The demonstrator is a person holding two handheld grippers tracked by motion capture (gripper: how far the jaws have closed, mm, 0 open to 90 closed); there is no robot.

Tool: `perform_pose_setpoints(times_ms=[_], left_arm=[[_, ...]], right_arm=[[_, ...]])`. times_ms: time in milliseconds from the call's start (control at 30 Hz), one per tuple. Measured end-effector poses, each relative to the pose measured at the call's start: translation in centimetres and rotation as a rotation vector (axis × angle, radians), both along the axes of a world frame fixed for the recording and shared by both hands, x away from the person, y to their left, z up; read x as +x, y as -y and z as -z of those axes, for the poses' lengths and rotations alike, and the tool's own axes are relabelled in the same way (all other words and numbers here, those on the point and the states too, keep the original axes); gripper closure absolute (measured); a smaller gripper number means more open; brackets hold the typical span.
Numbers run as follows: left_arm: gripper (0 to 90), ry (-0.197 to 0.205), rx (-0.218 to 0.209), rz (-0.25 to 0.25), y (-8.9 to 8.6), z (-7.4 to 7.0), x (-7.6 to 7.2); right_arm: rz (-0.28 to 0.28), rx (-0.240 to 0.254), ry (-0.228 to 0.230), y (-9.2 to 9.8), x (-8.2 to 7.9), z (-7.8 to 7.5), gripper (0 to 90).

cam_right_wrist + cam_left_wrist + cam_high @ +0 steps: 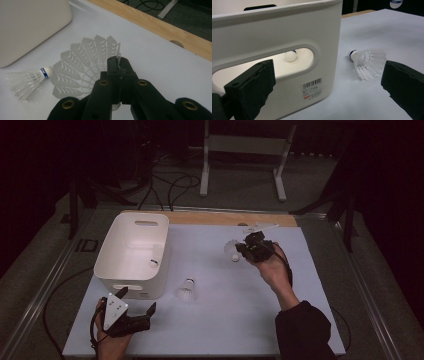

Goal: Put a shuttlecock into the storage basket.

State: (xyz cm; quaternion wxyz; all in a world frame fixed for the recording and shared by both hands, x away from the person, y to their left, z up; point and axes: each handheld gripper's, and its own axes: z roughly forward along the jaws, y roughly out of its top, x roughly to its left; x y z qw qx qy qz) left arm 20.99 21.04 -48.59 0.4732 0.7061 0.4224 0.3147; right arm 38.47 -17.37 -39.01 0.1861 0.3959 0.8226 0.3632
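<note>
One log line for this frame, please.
right gripper: shut on white plastic shuttlecock | left gripper: open, beside white plastic bin | second shuttlecock: on table

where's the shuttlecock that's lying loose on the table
In the high view the loose shuttlecock lies mid-table, just right of the white bin, ahead of the left gripper.

The high view looks forward and down over the whole desk (300, 320), while both gripper views sit low and close, sharing the lying shuttlecock (368, 62) beside the white bin (287, 27)
</note>
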Motion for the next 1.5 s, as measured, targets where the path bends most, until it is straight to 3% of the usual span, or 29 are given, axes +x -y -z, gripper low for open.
perform_pose_setpoints(times_ms=[1500], left_arm=[[0.0,-0.003,0.004,0.005,0.0,0.0,0.0]], right_arm=[[-0.095,0.058,0.034,-4.5,-0.4,-2.4,89.3]])
